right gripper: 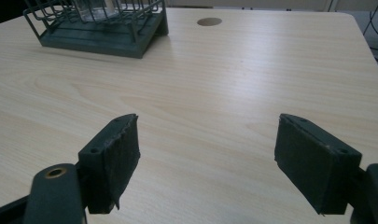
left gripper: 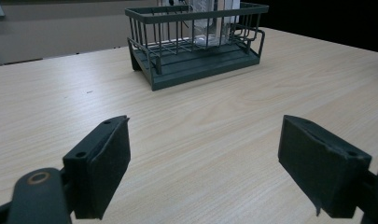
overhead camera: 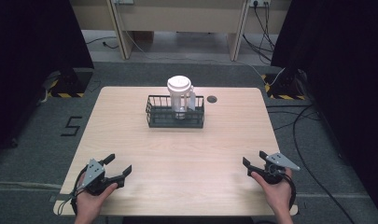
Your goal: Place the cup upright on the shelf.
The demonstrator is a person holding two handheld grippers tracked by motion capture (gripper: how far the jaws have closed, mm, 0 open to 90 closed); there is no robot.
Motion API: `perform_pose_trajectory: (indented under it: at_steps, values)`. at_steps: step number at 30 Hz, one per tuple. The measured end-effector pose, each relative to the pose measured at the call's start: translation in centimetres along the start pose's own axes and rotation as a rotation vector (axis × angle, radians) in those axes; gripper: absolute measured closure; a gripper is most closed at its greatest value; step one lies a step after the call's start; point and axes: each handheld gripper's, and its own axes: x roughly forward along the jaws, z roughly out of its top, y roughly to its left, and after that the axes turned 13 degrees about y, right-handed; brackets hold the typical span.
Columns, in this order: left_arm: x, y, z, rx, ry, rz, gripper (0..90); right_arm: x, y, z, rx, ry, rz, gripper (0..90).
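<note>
Meanwhile both grippers, left (overhead camera: 119,164) and right (overhead camera: 253,157), are resting wide open and empty (near the table's (overhead camera: 186,154) front corners), facing the rack (overhead camera: 175,116) holding a jug (overhead camera: 180,95).

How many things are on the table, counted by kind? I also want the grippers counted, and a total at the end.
Wire basket, dark green: 1
Clear jug with a white lid, standing in the basket: 1
Grippers, both open, held near the table's near edge: 2 (left gripper, right gripper)
Total: 4
</note>
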Motion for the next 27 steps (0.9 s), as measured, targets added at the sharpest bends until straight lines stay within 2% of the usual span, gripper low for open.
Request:
perform_pose_trajectory:
  at_steps: [14, 27]
  values:
    - [0.0, 0.0, 0.0, -0.001, 0.002, 0.004, 16.4, -1.0, -1.6, -2.0, 0.031, -0.009, -0.036, 22.8]
    - [0.0, 0.0, 0.0, 0.001, 0.001, 0.004, 16.4, -1.2, -1.6, -2.4, 0.059, -0.053, -0.043, 22.1]
